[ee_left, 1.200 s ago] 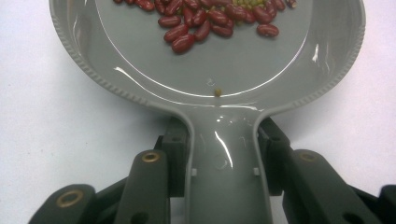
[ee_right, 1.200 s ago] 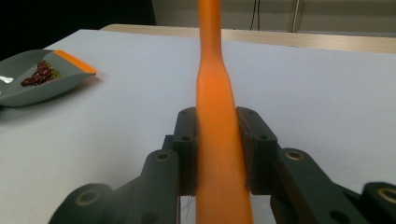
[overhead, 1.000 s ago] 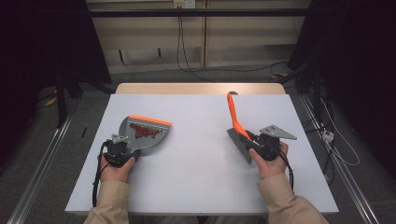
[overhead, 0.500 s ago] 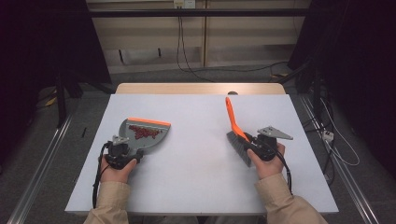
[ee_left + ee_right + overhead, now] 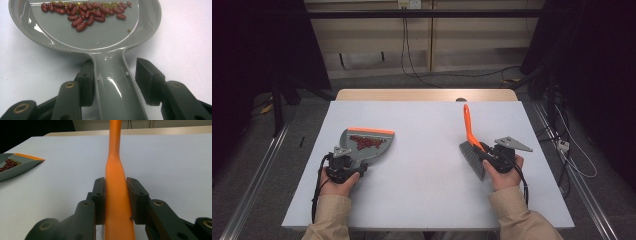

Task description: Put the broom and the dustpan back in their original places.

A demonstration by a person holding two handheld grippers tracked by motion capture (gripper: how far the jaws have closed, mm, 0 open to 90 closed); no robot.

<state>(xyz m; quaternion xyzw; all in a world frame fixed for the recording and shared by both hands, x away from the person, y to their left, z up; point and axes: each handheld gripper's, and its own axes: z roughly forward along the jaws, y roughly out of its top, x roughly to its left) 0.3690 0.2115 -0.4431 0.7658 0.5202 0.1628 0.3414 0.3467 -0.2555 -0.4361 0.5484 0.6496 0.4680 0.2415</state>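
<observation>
A grey dustpan (image 5: 371,148) with an orange lip lies flat on the white table (image 5: 427,175) at the left, holding red beans (image 5: 367,142) and a few small green ones. Its handle (image 5: 112,82) runs between the jaws of my left gripper (image 5: 346,162) (image 5: 115,72). Those jaws have just been opening: the right pad (image 5: 147,82) stands clear of the handle, so the gripper is open. At the right, my right gripper (image 5: 492,157) (image 5: 115,187) is shut on the orange handle (image 5: 115,170) of a brush (image 5: 469,130). The brush's grey bristles (image 5: 474,159) rest near the table.
The dustpan (image 5: 15,166) also shows far to the left of the right gripper. A wooden strip (image 5: 427,95) borders the table's far edge. Cables hang on the wall behind, and metal rails run along the floor on both sides.
The brush handle has shifted slightly with the right hand. The left hand and the dustpan stay in place.
</observation>
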